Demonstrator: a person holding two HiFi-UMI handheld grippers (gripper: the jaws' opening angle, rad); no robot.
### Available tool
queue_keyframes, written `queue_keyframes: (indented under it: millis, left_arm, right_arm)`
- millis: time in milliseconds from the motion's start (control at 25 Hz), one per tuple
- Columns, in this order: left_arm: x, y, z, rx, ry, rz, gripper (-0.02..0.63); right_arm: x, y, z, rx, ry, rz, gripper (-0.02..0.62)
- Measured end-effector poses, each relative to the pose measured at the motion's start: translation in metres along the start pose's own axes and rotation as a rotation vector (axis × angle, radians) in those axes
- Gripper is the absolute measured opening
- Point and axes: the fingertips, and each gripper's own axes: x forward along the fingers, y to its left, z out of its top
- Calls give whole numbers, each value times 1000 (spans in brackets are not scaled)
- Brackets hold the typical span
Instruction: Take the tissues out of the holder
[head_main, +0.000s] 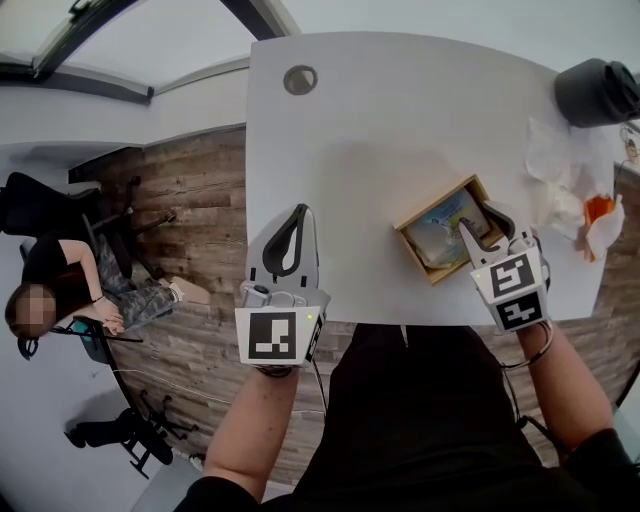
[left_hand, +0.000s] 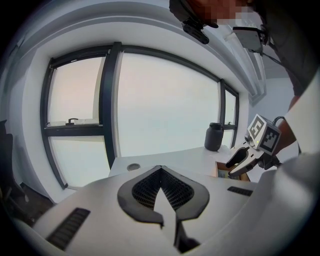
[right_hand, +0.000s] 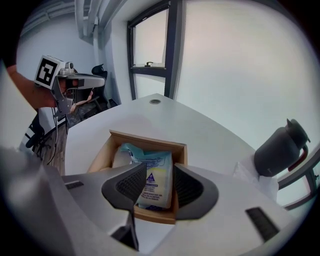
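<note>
I'm looking down at the white table (head_main: 400, 120). One wooden holder (head_main: 435, 202) sits on it at about 4 o'clock, turned askew, its long axis running from 8 to 2 o'clock. In the right gripper view a printed tissue pack (right_hand: 152, 175) stands inside it on end, with its long axis along the jaws, 6 to 12 o'clock. A paler shape lies behind it at 10 o'clock. I cannot tell whether that is a second pack.

There are two grippers. The right gripper (head_main: 483, 228) reaches into the holder from 5 o'clock. Its jaws are part-way closed, one on each side of the pack, and pressed to it. The pack is not out of the holder. The left gripper (head_main: 298, 215) hovers over the table's left edge near the front corner. It points to 12 o'clock with its jaws together and nothing between them.

The holder is near the table's front edge, and the person's body is just behind that edge at 6 o'clock. A wide stretch of bare tabletop runs from the holder toward 12 o'clock, up to a single round grommet (head_main: 300, 79) at 11. At 2 o'clock stands one dark jug (head_main: 597, 90). Below it is a heap of crumpled tissues (head_main: 555, 175) with an orange scrap (head_main: 598, 208), just beside the holder's right end. A seated person (head_main: 60, 290) is on the floor side at 9 o'clock, well apart from the table.
</note>
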Motion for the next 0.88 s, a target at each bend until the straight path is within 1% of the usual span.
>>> queue_keyframes:
  millis: [120, 320, 440, 520, 640, 720, 800, 880]
  left_arm:
    - [3, 2, -4, -14, 2, 8, 3]
    - [4, 0, -12, -38, 16, 7, 3]
    - [7, 1, -14, -40, 15, 5, 3]
    - [8, 4, -14, -43, 15, 11, 3]
    - [9, 10, -16, -47, 17, 21, 3]
    - [9, 12, -17, -49, 19, 25, 3]
    - [9, 13, -18, -54, 20, 28, 3]
    - [10, 12, -17, -55, 19, 25, 3]
  right_arm:
    - [5, 2, 0, -5, 10, 4, 149]
    - [13, 6, -6, -40, 82, -27, 147]
    - [18, 8, -8, -49, 113, -26, 147]
    - [16, 8, -6, -42, 115, -16, 147]
    - [5, 11, 1, -26, 93, 17, 147]
    - [-4, 20, 8, -10, 77, 62, 147]
    - [-10, 33, 13, 30, 68, 120, 147]
    - [-10, 42, 14, 54, 71, 154, 147]
